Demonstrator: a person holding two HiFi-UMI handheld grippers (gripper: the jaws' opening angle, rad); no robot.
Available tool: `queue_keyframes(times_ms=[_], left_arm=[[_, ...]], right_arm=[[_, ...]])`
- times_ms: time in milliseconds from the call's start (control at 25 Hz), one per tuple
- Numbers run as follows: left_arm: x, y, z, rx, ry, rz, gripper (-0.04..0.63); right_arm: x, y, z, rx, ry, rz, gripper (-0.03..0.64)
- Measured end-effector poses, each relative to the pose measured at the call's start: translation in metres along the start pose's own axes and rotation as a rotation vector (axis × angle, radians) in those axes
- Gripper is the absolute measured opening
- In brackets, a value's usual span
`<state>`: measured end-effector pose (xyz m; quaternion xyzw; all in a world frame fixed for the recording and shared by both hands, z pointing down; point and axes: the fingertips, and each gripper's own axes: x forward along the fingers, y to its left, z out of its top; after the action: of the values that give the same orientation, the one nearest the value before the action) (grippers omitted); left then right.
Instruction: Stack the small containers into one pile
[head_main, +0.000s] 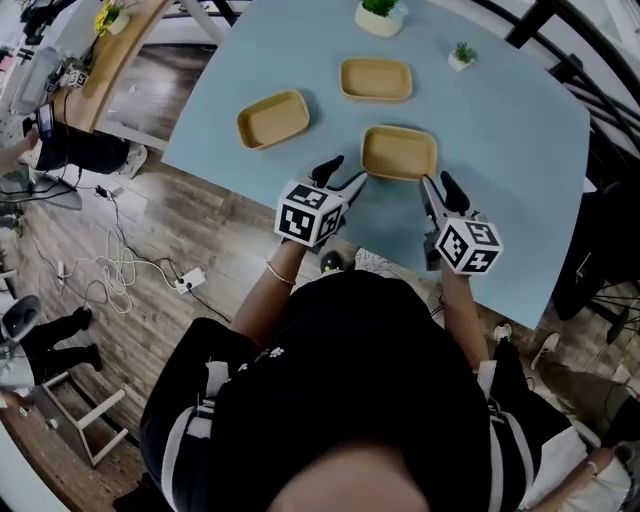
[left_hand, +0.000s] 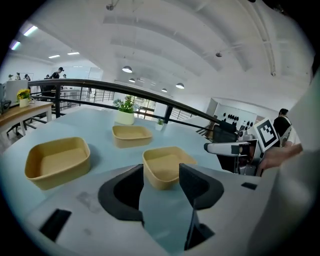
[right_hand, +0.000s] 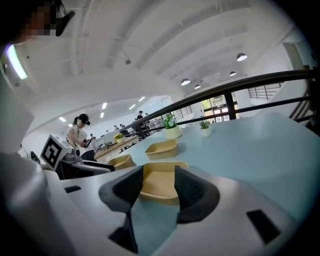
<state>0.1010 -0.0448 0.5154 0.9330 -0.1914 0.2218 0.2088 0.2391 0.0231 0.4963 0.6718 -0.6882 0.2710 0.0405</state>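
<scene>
On the pale blue worktop (head_main: 520, 130) three small tan containers lie apart, none stacked. The nearest container (head_main: 399, 152) sits close to the person's edge. The left container (head_main: 272, 119) lies at its 10 o'clock and the far container (head_main: 376, 79) at its 12 o'clock. The left tongs (head_main: 342, 174) are at the nearest container's 8 o'clock, tips just beside its corner. In the left gripper view their jaws are spread, with bare worktop between them and that container just ahead. The right tongs (head_main: 440, 188) are at its 4 o'clock, jaws likewise spread and holding nothing, the container's near rim showing in the gap. A potted plant (head_main: 380, 16) and a smaller plant (head_main: 461, 55) stand towards the far edge, around 12 and 1 o'clock.
</scene>
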Motion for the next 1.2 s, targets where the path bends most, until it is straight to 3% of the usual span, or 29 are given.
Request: queue_keyframes(times_ms=[520, 1200], left_arm=[[0.056, 0.016, -0.017, -0.064, 0.114, 0.007, 0.204], [0.073, 0.012, -0.015, -0.108, 0.129, -0.021, 0.204]], right_arm=[[0.042, -0.036, -0.026, 0.088, 0.125, 0.029, 0.209], [0.057, -0.034, -0.038, 0.157, 0.180, 0.071, 0.221]])
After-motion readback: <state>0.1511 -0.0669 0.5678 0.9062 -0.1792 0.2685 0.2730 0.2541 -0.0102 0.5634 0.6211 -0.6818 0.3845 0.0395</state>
